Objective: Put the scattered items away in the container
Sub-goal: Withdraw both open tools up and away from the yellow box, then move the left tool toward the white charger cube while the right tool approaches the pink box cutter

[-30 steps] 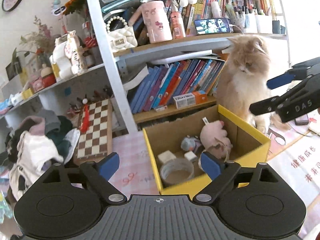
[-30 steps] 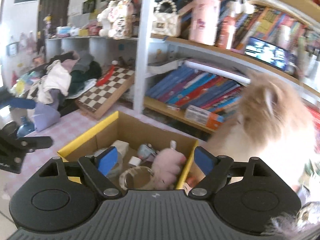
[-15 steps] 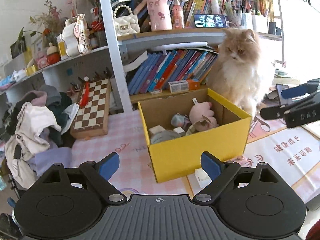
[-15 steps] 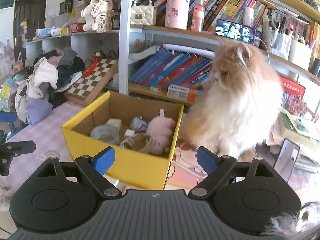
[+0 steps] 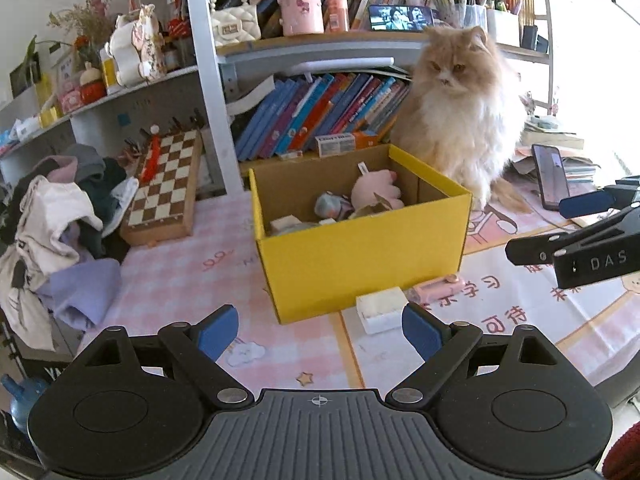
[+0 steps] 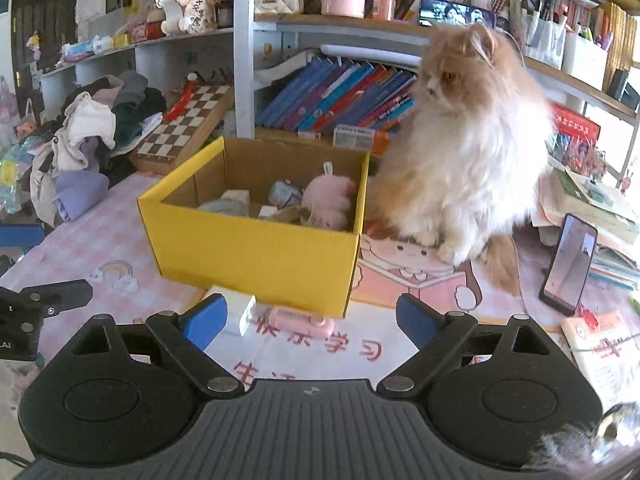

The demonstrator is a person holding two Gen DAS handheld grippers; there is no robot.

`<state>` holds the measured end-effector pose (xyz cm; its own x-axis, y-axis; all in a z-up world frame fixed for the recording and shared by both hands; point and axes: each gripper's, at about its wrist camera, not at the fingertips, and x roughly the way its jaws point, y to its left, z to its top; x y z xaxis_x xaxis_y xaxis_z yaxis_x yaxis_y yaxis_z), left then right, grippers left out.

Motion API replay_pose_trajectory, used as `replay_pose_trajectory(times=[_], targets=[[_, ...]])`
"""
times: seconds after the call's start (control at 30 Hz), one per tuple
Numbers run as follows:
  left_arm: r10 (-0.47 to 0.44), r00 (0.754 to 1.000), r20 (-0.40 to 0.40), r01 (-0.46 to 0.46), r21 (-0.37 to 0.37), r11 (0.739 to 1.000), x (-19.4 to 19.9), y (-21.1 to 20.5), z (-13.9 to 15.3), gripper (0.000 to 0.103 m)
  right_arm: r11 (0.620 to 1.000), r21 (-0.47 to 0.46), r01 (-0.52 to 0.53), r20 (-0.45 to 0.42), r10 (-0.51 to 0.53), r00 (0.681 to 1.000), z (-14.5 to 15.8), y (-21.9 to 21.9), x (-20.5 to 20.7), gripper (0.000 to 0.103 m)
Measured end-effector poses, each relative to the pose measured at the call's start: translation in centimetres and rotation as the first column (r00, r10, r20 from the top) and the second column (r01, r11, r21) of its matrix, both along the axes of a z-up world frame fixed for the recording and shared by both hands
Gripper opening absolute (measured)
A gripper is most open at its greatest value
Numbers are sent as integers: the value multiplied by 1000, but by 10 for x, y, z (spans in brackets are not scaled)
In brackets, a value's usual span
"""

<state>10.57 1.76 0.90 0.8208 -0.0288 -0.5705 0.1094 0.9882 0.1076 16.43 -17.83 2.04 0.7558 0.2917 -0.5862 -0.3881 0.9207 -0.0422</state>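
Left gripper (image 5: 320, 334): jaws stood wide apart, nothing between the blue pads, nothing touched. Right gripper (image 6: 308, 320): jaws wide and opening further at this moment; nothing held, pads clear of every object.

Just ahead of the left gripper, toward its right finger, lay a white block (image 5: 380, 309) on the printed table cover (image 5: 532, 320). In the right wrist view the same block sat just beyond the right gripper's left fingertip (image 6: 206, 320), partly hidden by it. Beside the block lay a small pink case (image 5: 438, 288), close against the foot of the box; whether it touched the box could not be told. Both items were outside the container.

Beyond them stood the yellow cardboard box (image 5: 360, 256), open at the top, upright, ahead of both grippers. Inside: a pink plush toy (image 5: 376, 190) against the far right wall, a grey-blue soft item (image 5: 330, 205) to its left, a pale block (image 5: 285, 222) nearer the left wall, and brown crumpled material (image 6: 292, 213) in front of the plush. Lower contents were hidden by the front wall.

Behind the box's far right corner sat a long-haired cat (image 5: 460, 120), very near the box. Right of the cat, a phone (image 6: 570, 264) stood propped up. Left and farther off: a chessboard (image 5: 168, 188) leaning at the shelf, and a heap of clothes (image 5: 60, 232).
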Motion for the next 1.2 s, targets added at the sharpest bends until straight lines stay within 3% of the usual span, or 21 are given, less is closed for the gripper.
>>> replay_pose_trajectory(times=[0.27,0.53,0.87,1.0,1.2], targets=[[-40,998,-50,40,1,999,-3,-18,-17,91,996,-90,-21,-22,19,1000,-28,4,-13,93],[-45,995,-92,45,-5,999,-5,-25,-30,91,1000,-22,-2,-86,0,996,-38,3,-22,93],[-39,993,-110,37,-13,999,-1,-26,-33,91,1000,-26,4,-111,-7,994,-41,2,-20,93],[-40,989,-144,30,-71,997,2,-21,-36,91,1000,-30,6,-111,-9,994,-42,2,-17,93],[-48,987,-153,40,-57,998,7,-24,-39,91,999,-43,4,-125,-9,992,-45,4,-11,90]])
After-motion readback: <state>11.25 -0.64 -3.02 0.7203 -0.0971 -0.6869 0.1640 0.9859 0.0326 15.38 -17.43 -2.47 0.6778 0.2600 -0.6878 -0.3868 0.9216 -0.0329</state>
